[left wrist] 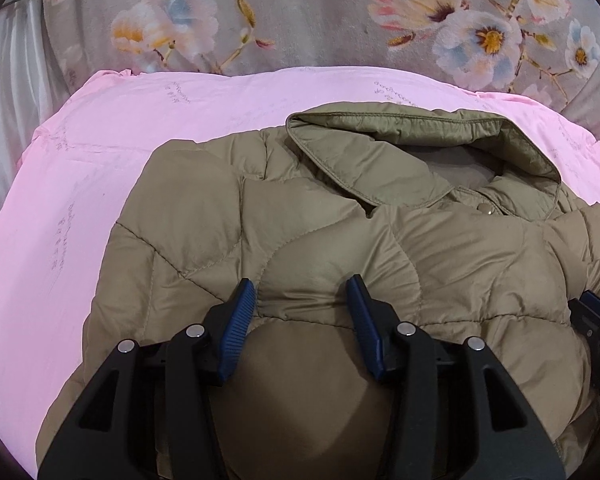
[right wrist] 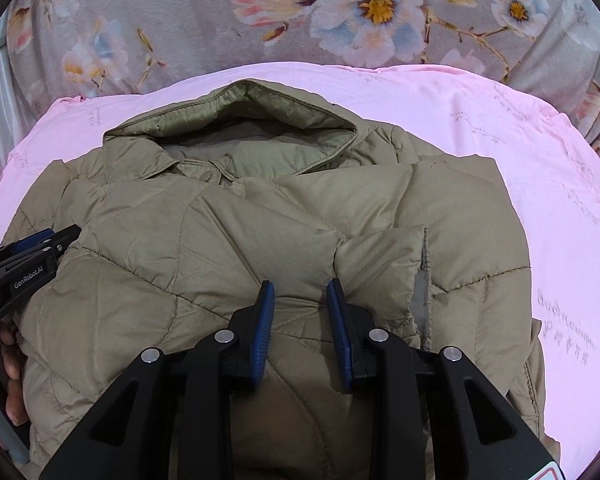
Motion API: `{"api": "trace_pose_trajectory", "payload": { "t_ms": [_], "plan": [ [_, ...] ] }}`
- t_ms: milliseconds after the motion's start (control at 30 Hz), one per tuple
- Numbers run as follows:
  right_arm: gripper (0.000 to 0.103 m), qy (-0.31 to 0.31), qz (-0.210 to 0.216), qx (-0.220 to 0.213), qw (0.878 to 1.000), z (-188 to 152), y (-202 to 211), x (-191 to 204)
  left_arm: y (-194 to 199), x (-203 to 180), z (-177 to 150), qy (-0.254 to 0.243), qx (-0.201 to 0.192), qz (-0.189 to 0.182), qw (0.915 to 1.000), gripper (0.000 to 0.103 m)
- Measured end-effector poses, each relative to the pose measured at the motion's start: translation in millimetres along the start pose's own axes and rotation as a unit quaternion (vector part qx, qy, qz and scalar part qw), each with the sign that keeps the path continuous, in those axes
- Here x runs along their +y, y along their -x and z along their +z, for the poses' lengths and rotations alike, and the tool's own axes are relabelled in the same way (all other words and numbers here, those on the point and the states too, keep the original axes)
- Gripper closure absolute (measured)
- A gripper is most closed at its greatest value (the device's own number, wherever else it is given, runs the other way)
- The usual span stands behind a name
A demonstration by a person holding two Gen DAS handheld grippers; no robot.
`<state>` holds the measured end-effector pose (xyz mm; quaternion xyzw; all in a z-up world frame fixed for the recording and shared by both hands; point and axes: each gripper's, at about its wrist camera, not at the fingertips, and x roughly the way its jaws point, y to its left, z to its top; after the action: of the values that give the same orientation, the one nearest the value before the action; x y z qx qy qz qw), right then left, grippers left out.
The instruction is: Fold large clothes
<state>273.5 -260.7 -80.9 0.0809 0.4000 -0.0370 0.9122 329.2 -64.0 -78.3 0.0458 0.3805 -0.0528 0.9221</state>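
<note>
On the pink sheet [left wrist: 112, 128], near its far edge, a tan quilted jacket [left wrist: 332, 240] lies front-up with its collar [left wrist: 380, 148] toward the floral blanket [left wrist: 300, 12] behind. Both sleeves look already folded inward across the chest, so the body reads as a rough rectangle; the right sleeve's cuff end [right wrist: 380, 264] sits on top near the middle.

Left gripper [left wrist: 302, 292] hovers low over the lower chest panel, jaws wide apart, nothing between them. Right gripper [right wrist: 300, 296] sits just beside it over the folded sleeve, jaws parted narrower, also gripping nothing; whether its tips touch fabric, cannot tell. The 2 grippers are close together, the left one's fingers visible at the left edge of the right wrist view, with the person's hand [right wrist: 8, 360] behind it.

Judged step: about to take the hem or mid-body for the bottom-to-collar fold.

Risks from here:
- Puffy, slick shell: a shallow pinch likely catches only the top layer, so the sleeve lifts while the body stays down.
- Trapped air in the padding may spring the fold open once released.
- Uneven grab heights between the 2 grippers would skew the fold and drag the sleeves out.
- Pulling hard could bunch the pink sheet along with the jacket.
</note>
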Motion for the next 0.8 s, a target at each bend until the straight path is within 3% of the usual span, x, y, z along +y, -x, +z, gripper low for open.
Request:
{"api": "trace_pose_trajectory", "payload": {
  "t_ms": [200,300,433,500,533,567,667,733,800],
  "plan": [
    [0.077,-0.002,0.001,0.002,1.000,-20.0,15.7,2.7,17.6,-0.4,-15.4,-0.007,0.004,0.002,1.0000,0.056],
    [0.075,-0.002,0.007,0.004,1.000,-22.1,19.7,2.6,23.9,6.8,-13.8,0.004,0.009,-0.016,0.9998,0.054],
    [0.042,-0.026,0.061,0.004,0.998,-6.7,28.2,-8.5,38.8,23.9,10.3,0.047,0.031,-0.070,0.9960,0.038],
    [0.039,-0.050,0.073,-0.012,0.996,10.8,31.6,-14.9,44.9,29.8,34.2,0.072,0.019,-0.096,0.9926,0.024],
    [0.039,-0.065,0.079,-0.012,0.995,19.9,28.8,-18.2,42.7,30.3,46.6,0.081,0.018,-0.101,0.9914,0.009],
    [0.039,-0.087,0.097,-0.008,0.991,31.3,21.6,-23.4,36.6,29.7,57.0,0.087,0.023,-0.110,0.9898,0.007],
    [0.039,-0.156,0.122,0.004,0.980,51.2,-8.6,-41.5,-5.1,27.5,74.5,0.116,0.071,-0.143,0.9803,0.007],
    [0.038,-0.189,0.125,0.024,0.974,54.6,-30.6,-49.4,-33.9,29.8,70.2,0.161,0.107,-0.171,0.9661,0.008],
    [0.037,-0.204,0.135,0.030,0.969,56.9,-44.6,-51.6,-41.1,27.6,68.8,0.170,0.099,-0.179,0.9639,0.015]
  ]
}}
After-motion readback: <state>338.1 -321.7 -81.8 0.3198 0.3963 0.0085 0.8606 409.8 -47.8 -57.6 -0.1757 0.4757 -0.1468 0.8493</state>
